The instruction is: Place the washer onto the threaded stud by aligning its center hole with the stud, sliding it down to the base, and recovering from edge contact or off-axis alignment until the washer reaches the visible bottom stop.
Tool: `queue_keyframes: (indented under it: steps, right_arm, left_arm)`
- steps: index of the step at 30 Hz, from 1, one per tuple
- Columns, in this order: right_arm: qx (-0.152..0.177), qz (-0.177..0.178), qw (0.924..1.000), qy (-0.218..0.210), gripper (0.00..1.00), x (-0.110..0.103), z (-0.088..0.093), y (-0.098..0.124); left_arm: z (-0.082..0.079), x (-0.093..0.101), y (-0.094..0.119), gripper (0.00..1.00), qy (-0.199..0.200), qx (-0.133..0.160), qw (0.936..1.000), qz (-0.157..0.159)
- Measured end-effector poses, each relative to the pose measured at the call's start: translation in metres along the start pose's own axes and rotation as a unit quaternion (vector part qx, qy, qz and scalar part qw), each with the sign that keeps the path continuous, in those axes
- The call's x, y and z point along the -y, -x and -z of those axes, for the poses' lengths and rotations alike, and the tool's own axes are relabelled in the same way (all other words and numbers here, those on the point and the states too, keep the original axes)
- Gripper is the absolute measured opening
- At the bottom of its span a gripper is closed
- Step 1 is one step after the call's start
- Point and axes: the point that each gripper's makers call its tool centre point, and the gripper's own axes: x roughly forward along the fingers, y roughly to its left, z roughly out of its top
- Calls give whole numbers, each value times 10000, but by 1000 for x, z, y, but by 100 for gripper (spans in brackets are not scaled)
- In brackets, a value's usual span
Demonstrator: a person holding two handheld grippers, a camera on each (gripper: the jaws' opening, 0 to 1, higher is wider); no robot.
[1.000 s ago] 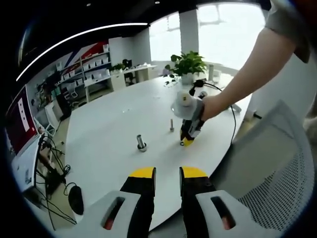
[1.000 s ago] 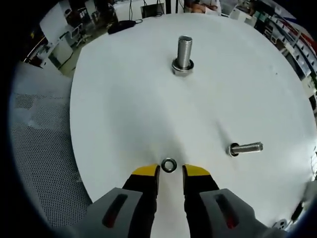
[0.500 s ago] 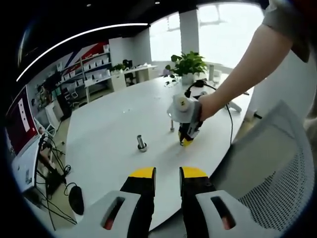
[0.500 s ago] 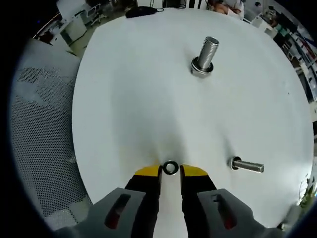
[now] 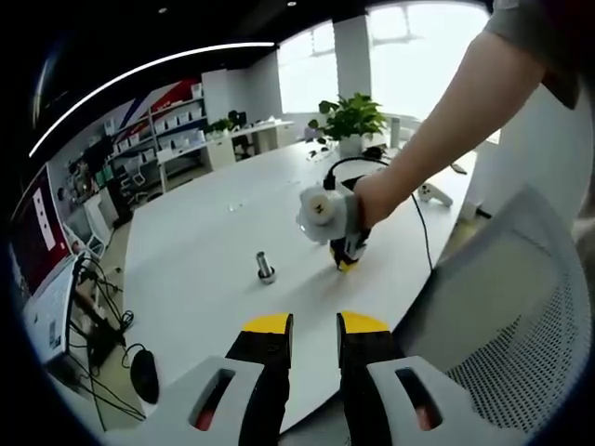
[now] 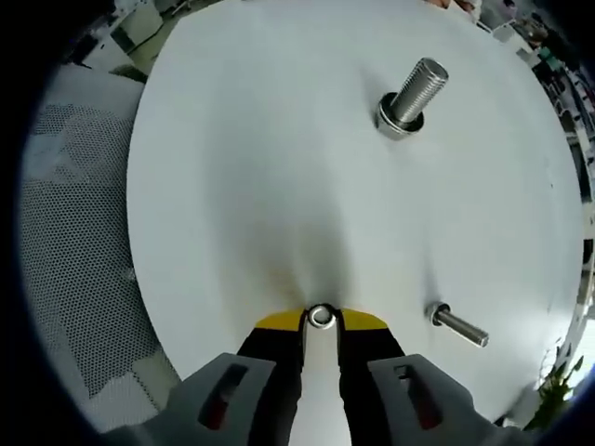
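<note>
Two yellow-tipped jaws of right gripper (image 6: 321,319) closed against washer (image 6: 321,316), lying flat on white table (image 6: 242,186). Thick threaded stud (image 6: 412,95) upright well beyond, unwashered; thinner bolt (image 6: 456,323) off to side. Left gripper (image 5: 314,323) hovering off table edge, jaws slightly parted, holding nothing. Mesh chair (image 5: 521,316) alongside.

No legible text, labels or nos. anywhere.
</note>
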Motion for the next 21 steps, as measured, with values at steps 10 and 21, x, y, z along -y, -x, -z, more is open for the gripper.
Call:
queue_keyframes:
  steps: [10, 21]
  right_arm:
    - [137, 89, 9992, -376, 15, 1, 2, 0]
    - [339, 192, 9979, -519, 15, 2, 2, 1]
  left_arm:
    - [-1, 2, 0, 17, -4, 21, 10000, 46]
    - [-2, 1, 1, 17, 8, 56, 10000, 29]
